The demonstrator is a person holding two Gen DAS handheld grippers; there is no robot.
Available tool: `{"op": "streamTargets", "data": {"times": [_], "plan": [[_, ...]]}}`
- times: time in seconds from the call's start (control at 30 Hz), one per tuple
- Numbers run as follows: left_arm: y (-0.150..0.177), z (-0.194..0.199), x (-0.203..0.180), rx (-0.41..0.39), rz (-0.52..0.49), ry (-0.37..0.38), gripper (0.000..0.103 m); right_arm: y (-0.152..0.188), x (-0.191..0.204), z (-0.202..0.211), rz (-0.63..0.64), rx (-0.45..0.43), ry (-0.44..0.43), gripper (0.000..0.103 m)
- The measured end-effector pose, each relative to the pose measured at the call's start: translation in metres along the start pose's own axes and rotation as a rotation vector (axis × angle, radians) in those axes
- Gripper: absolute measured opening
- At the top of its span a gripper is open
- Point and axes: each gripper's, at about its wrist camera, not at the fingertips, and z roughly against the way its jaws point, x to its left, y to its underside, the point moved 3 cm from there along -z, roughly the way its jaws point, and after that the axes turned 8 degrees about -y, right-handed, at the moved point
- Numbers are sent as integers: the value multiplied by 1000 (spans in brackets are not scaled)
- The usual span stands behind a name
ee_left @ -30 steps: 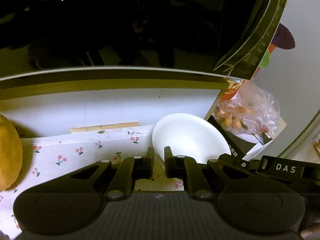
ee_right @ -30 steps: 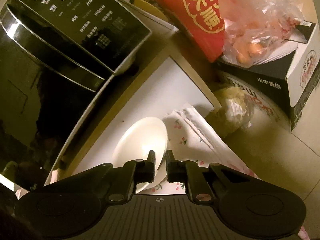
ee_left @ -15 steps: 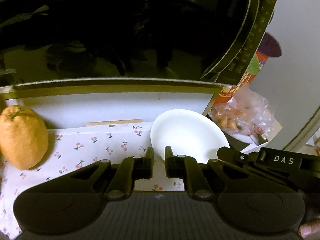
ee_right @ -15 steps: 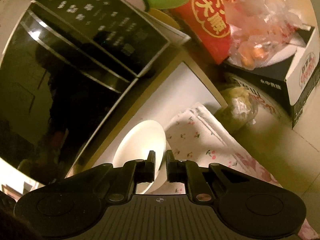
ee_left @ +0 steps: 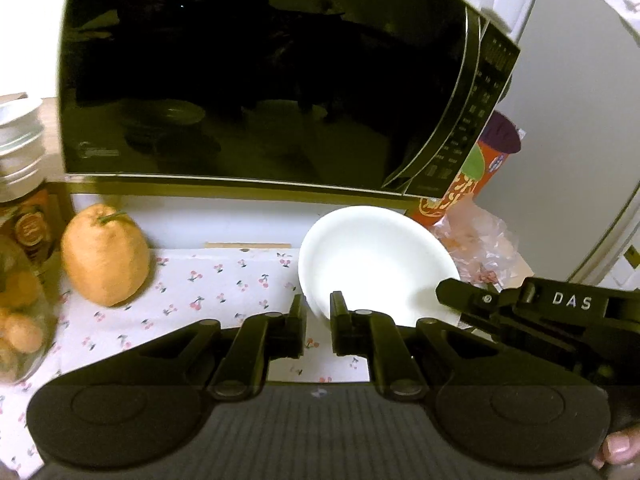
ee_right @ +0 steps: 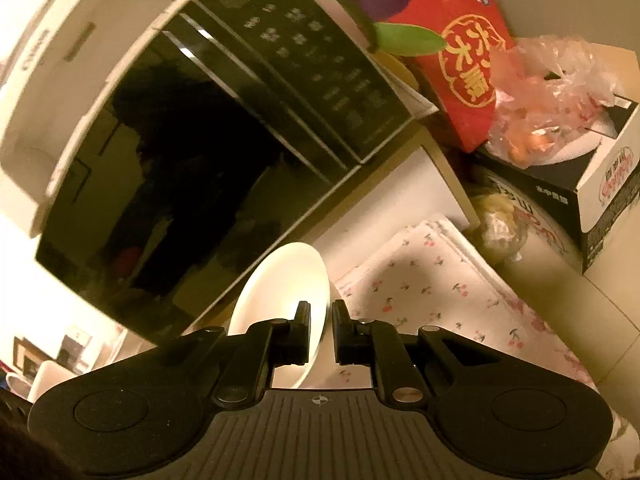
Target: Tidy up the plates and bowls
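Both claws pinch the smooth, round white bowl's rim.

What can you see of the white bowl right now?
The bowl is plain glossy white, ceramic by its look, shallow, wide-rimmed and empty. It is held tilted in front of the microwave, above the cherry-print cloth. Both grippers are shut on its rim: the left gripper on the near edge, the right gripper on the opposite side. Whether its base touches the cloth cannot be told.
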Motion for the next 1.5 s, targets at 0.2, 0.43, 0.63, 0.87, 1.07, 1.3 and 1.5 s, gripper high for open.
{"op": "streamTargets", "data": {"times": [0.2,0.43,0.63,0.87,1.07,1.3,1.5], "plan": [[6,32,17,-23,37,-4,10,14,31,14,57,16,-23,13],[21,61,40,-28,80,-12,10,40,61,25,135,48,-33,13],[36,76,60,-22,115,-13,11,62,76,29,167,79,-52,13],[52,86,82,-12,150,-13,11,85,80,27,168,117,-81,13],[63,82,88,-5,128,-41,11,103,79,17,204,143,-54,15],[71,75,100,17,124,-50,11,113,78,6,199,169,-48,15],[79,67,104,34,112,-58,11,122,73,-4,227,204,-18,15]]}}
